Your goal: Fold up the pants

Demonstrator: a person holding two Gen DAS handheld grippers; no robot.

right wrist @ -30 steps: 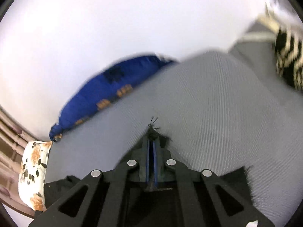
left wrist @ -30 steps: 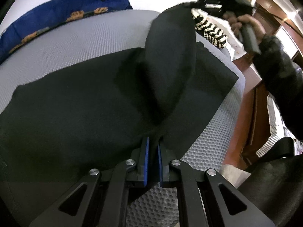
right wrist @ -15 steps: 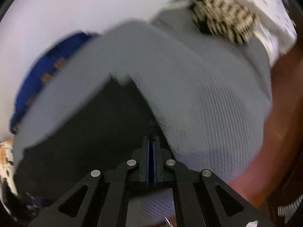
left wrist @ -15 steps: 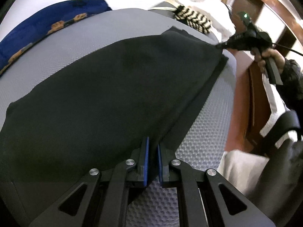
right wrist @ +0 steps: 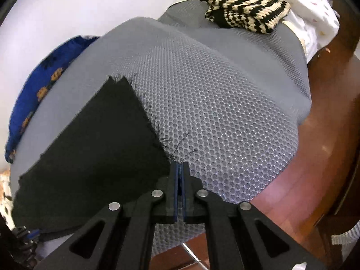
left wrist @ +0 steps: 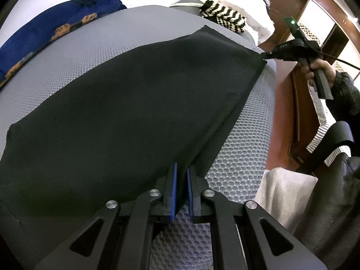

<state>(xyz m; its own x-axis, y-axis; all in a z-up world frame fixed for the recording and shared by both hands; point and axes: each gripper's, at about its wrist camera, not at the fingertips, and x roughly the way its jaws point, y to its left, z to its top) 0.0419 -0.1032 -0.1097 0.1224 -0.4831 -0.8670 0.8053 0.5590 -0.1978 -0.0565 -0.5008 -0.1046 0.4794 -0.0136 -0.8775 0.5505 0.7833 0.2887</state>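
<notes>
The left gripper (left wrist: 181, 173) pinches the near edge of one pair of black pants (left wrist: 126, 103), its two blue pads (left wrist: 172, 193) nearly together on the cloth. The right gripper (right wrist: 179, 173) clamps a frayed corner of the same pants (right wrist: 96, 148), pads pressed tight. The pants lie spread flat on one grey mesh mattress (right wrist: 225, 103). Beyond sit one striped knit piece (right wrist: 245, 18) and one blue pillow (left wrist: 51, 29).

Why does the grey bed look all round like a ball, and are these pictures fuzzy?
Left wrist view: the fisheye lens bends the grey mattress into a dome and darkens the corners; the black pants look sharp. Right wrist view: the same bulge, the striped knit is crisp, and the wood floor shows soft glare.
</notes>
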